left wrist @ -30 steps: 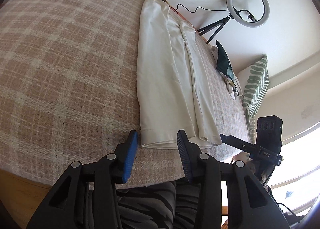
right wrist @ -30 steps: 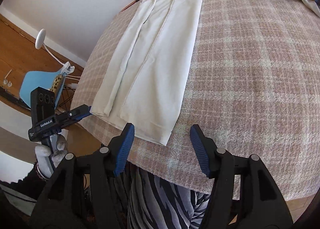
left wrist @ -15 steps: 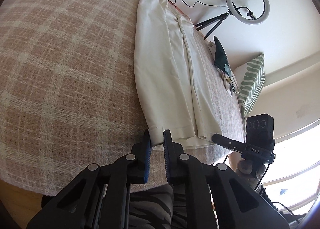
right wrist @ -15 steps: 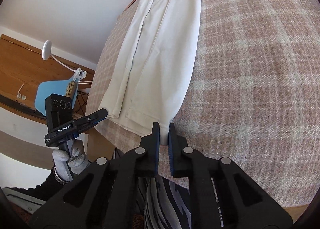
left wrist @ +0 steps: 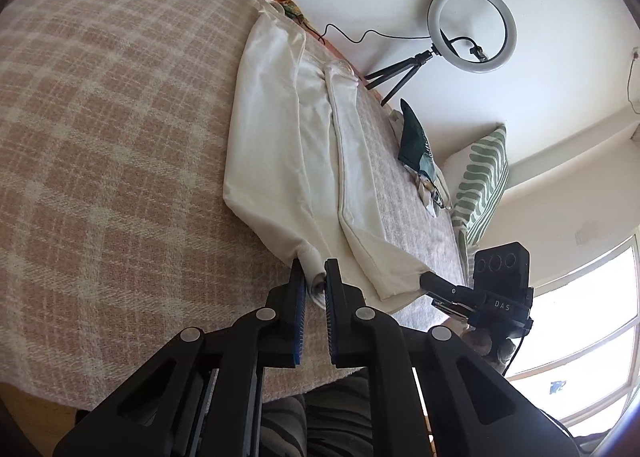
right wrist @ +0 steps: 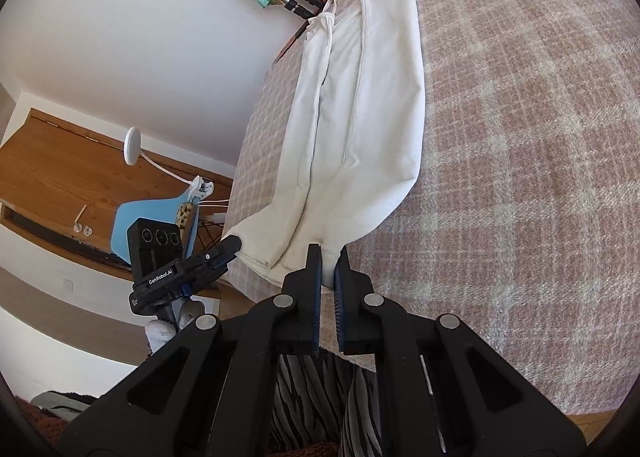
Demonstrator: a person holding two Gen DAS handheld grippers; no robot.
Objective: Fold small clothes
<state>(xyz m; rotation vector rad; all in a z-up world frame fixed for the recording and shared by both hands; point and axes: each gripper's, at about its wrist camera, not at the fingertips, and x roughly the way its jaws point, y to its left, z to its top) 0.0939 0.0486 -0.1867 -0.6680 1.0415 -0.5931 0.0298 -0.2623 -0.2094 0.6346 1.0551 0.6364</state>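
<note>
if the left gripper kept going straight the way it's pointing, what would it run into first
Nothing new: the left gripper is already shut on the near hem of the white trousers. Pushed straight on, it would probably bunch that cloth along the checked blanket, though depth is hard to judge here.

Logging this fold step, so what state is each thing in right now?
left tool: shut on the garment's near hem corner
right tool: shut on the other hem corner
white garment: lengthwise-folded, near end lifted off the plaid cover
ring light: looks unlit
</note>
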